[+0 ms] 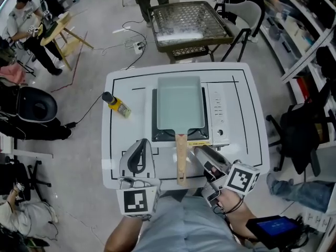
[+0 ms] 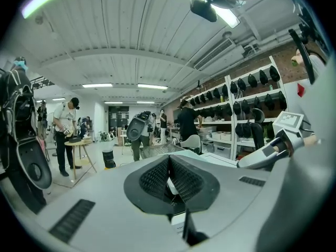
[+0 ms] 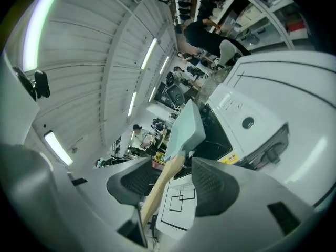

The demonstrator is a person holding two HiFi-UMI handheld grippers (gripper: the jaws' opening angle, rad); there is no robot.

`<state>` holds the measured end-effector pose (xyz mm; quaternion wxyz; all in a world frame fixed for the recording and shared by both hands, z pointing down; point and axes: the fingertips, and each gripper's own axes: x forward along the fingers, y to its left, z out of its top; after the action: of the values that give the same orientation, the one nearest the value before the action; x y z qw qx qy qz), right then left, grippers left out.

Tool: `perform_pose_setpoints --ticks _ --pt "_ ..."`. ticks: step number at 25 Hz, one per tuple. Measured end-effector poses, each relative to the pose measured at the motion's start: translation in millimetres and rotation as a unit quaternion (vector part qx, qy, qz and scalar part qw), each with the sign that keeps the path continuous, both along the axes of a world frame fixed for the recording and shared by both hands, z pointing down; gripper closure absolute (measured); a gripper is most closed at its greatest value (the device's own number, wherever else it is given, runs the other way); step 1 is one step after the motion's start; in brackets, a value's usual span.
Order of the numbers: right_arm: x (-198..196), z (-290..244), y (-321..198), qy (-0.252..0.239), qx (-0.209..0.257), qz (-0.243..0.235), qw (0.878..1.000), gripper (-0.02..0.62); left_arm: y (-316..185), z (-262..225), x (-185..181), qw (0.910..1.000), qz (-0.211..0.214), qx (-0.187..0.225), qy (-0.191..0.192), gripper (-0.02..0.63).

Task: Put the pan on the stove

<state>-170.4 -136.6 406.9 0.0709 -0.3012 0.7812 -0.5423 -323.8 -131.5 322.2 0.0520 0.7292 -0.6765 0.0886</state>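
Note:
A pale teal rectangular pan (image 1: 180,103) sits on the portable stove (image 1: 218,114) in the middle of the white table. Its wooden handle (image 1: 181,159) points toward me. In the head view my right gripper (image 1: 199,151) is just right of the handle, open. The right gripper view shows the pan (image 3: 186,130) ahead. The handle (image 3: 160,185) runs between the spread jaws of the right gripper (image 3: 173,180), close to one pad and clear of the other. My left gripper (image 1: 140,143) rests over the table left of the handle. In its own view the left gripper (image 2: 169,167) has its pads together on nothing.
A yellow bottle with a black cap (image 1: 116,105) lies on the white table (image 1: 247,156) left of the stove. A mesh-topped stand (image 1: 189,20) is beyond the table's far edge. Chairs, shelving and several people surround the table.

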Motion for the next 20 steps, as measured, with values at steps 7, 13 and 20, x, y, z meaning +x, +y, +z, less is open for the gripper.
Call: perform_pose_setpoints --ticks 7,13,20 --pt "48 -40 19 0.113 0.156 0.006 0.981 0.382 35 -22 49 0.9994 -0.002 0.034 0.008 0.588" --pt "71 -69 40 0.224 0.303 0.009 0.926 0.511 66 -44 79 0.998 -0.021 0.059 0.007 0.588" --pt "87 -111 60 0.278 0.413 0.032 0.867 0.531 93 -60 104 0.9965 -0.027 0.079 0.004 0.588"
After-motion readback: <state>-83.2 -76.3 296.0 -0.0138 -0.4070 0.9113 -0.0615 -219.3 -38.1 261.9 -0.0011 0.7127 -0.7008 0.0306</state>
